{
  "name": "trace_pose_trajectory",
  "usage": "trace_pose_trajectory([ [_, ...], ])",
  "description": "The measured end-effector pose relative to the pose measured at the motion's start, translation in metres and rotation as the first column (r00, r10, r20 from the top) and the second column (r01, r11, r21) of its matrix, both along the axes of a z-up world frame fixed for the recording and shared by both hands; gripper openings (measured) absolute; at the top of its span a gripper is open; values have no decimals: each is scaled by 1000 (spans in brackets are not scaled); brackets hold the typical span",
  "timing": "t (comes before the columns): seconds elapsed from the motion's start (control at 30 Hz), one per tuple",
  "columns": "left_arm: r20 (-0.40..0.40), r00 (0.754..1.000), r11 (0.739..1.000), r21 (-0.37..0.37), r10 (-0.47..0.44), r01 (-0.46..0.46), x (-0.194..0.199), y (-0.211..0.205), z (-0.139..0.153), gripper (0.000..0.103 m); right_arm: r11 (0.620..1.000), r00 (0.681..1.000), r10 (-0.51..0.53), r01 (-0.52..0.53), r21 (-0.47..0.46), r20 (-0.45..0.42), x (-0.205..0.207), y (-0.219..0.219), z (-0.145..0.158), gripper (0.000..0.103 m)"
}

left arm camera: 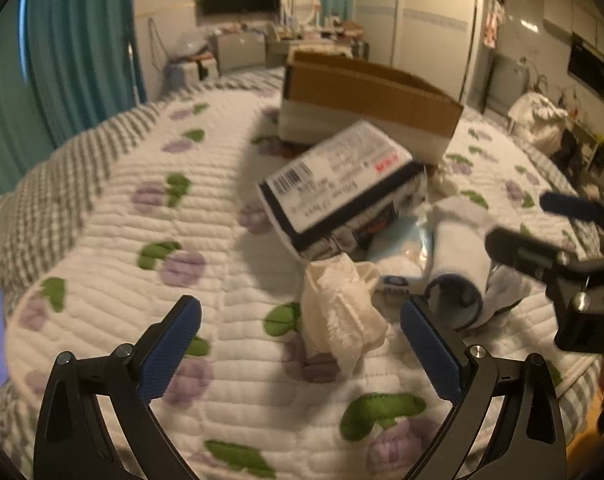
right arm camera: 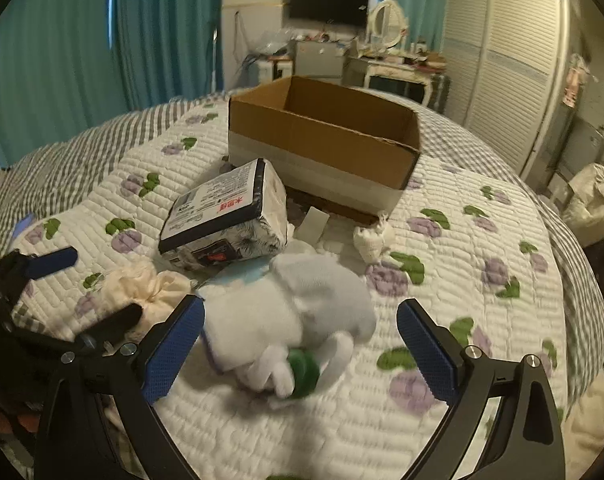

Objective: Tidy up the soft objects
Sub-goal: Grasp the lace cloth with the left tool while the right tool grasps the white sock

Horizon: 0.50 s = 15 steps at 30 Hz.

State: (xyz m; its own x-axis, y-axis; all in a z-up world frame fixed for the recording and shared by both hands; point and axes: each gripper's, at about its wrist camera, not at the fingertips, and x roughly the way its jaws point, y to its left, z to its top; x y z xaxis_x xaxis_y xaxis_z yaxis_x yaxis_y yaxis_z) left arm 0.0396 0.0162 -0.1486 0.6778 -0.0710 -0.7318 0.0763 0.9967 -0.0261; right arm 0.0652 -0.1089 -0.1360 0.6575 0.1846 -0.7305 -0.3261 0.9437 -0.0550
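An open cardboard box (left arm camera: 366, 96) (right arm camera: 322, 136) stands on the quilted bed. In front of it a wrapped tissue pack (left arm camera: 342, 196) (right arm camera: 225, 216) lies tilted. A crumpled cream cloth (left arm camera: 342, 308) (right arm camera: 141, 284) lies between my left gripper's (left arm camera: 302, 348) open fingers, just ahead of them. White socks (left arm camera: 458, 252) (right arm camera: 293, 312), one with a green cuff, lie between my right gripper's (right arm camera: 299, 344) open fingers. A small white bundle (right arm camera: 372, 240) lies near the box. Each gripper shows in the other's view, the right (left arm camera: 542, 232) and the left (right arm camera: 61, 284).
The bed has a white quilt with purple flowers (left arm camera: 181, 268) (right arm camera: 462, 280) over a grey checked blanket. Teal curtains (right arm camera: 101, 40), a TV, a dresser and a wardrobe (right arm camera: 502, 80) stand beyond the bed. A white paper slip (right arm camera: 312, 222) lies by the box.
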Motion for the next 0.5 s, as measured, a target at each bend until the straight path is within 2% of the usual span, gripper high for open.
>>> trace_pose_trajectory([
  [0.03, -10, 1000, 1000, -3, -3, 3, 4, -1, -3, 99, 1000, 1000, 6, -6, -13, -14, 7, 2, -2, 98],
  [0.17, -67, 997, 1000, -14, -25, 24, 20, -4, -18, 73, 998, 997, 6, -12, -68, -80, 33, 7, -17, 98],
  [0.2, -78, 996, 999, -18, -31, 30, 22, -4, -20, 64, 998, 995, -2, -5, -69, -99, 40, 7, -23, 98],
  [0.3, -112, 991, 997, -50, -69, 64, 28, -5, -27, 44, 1000, 985, -7, 3, -22, -172, 54, 5, -41, 97],
  [0.33, -114, 990, 995, -56, -85, 79, 28, -7, -28, 40, 1000, 982, -9, 7, -9, -187, 57, 4, -45, 97],
  [0.37, -114, 988, 994, -58, -100, 93, 28, -8, -27, 36, 1000, 981, -2, 2, 2, -196, 57, 4, -48, 92],
  [0.43, -109, 987, 992, -55, -116, 110, 25, -9, -24, 35, 1000, 982, -1, 2, 1, -188, 52, 4, -51, 88],
  [0.5, -99, 987, 991, -57, -129, 123, 21, -10, -20, 30, 1000, 984, -6, 9, 14, -176, 48, 2, -48, 76],
])
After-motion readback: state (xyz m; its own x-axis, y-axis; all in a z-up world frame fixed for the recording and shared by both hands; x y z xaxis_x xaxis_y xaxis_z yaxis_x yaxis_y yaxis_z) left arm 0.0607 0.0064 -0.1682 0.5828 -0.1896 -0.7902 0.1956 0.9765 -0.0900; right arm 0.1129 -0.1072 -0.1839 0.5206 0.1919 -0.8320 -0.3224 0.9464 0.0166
